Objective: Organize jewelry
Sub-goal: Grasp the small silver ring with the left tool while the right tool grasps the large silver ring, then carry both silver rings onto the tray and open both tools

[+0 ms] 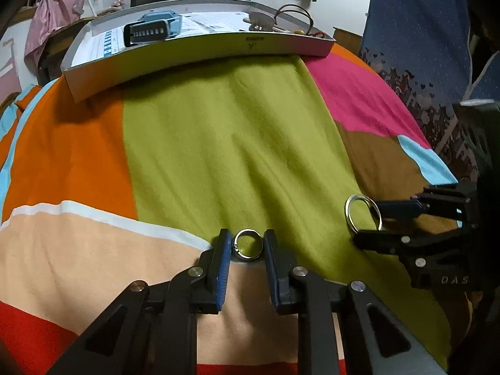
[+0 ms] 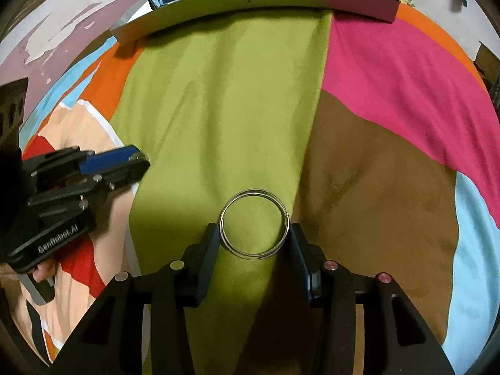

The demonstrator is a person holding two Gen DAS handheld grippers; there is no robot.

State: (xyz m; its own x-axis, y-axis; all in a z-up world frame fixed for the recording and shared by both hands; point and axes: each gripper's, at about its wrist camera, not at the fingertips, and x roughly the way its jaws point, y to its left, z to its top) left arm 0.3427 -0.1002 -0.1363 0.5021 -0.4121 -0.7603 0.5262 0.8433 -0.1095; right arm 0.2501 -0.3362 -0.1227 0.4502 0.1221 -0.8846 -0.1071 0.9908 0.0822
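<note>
Tongs: left tongs (image 1: 248, 247) pinch a small ring (image 1: 248, 245); right tongs (image 2: 253, 237) pinch a bangle (image 2: 253, 223), both above the bed (image 1: 218, 143). Risk: thin metal may slip before reaching the tray (image 1: 193, 59) at 12 o'clock.

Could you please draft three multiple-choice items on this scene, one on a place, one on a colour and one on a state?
1. Where does the white tray sit?
A. at the far edge of the patchwork cloth
B. between the two grippers
C. on the floor

2. What colour is the cloth under the large ring?
A. pink
B. green
C. red

3. How does the left gripper stand to the small ring?
A. far from it
B. ring lifted high
C. fingers either side of it

Answers: 1 A, it lies beyond both rings; 2 B, green shows through the ring at the right gripper; 3 C, the ring sits between the blue pads.
</note>
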